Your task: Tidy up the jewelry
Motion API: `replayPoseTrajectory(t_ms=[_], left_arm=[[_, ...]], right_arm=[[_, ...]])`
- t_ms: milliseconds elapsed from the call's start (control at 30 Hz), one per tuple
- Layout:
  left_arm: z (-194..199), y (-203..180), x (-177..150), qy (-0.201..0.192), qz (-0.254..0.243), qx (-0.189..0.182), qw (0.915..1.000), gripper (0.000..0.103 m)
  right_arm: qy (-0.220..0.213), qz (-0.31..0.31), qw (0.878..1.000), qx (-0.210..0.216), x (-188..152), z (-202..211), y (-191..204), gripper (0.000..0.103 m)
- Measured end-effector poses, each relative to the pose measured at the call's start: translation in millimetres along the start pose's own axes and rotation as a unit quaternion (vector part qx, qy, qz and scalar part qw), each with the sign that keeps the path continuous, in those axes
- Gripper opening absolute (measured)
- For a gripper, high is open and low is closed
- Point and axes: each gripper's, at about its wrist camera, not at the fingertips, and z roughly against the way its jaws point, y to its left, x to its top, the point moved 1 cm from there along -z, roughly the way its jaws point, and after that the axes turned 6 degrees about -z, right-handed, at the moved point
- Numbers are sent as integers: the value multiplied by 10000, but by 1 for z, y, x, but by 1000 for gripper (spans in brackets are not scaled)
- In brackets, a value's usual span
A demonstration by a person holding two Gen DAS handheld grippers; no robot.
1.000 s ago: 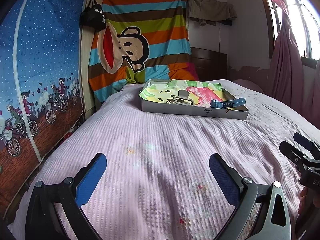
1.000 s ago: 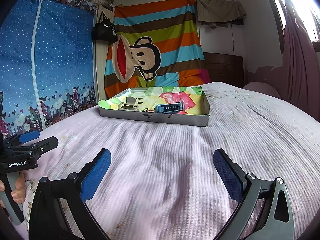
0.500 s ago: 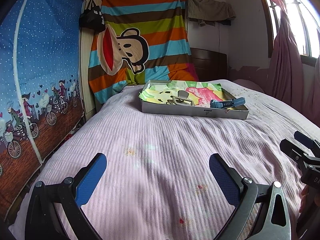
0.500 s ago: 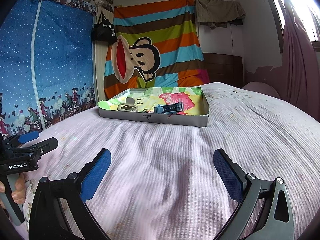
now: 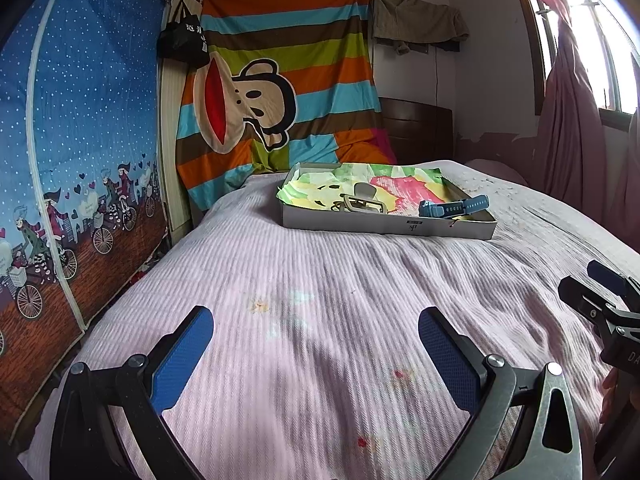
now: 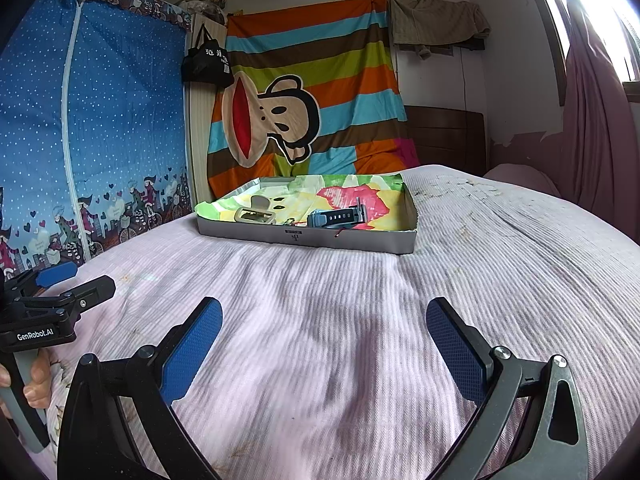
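Observation:
A shallow grey box (image 5: 384, 229) (image 6: 304, 236) lined with bright patterned paper lies far ahead on the pink bed. Inside it rest a blue watch (image 5: 454, 208) (image 6: 336, 217) and a beige hair claw clip (image 5: 360, 199) (image 6: 256, 210); a few small pieces lie between them, too small to tell. My left gripper (image 5: 316, 354) hovers open over the bedspread, well short of the box, with nothing between its blue pads. My right gripper (image 6: 324, 350) is open too, equally far back and empty. Each gripper shows at the edge of the other's view.
The pink ribbed bedspread (image 5: 340, 300) covers the whole near area. A blue printed wardrobe cover (image 5: 76, 152) runs along the left. A striped cartoon-monkey cloth (image 5: 280, 92) hangs behind the box. Pink curtains (image 5: 572, 140) and a window stand at the right. A hand (image 6: 34, 376) holds the left gripper's handle.
Both views have shifted only slightly; the grippers stay open and the box's contents have not moved.

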Motion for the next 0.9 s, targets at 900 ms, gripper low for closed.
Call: replayPoseTrajectory(t_ms=[900], left_arm=[[0, -1, -1, -14, -21, 9, 10000, 103]], right_arm=[[-4, -1, 10000, 2, 0, 0, 0, 100]])
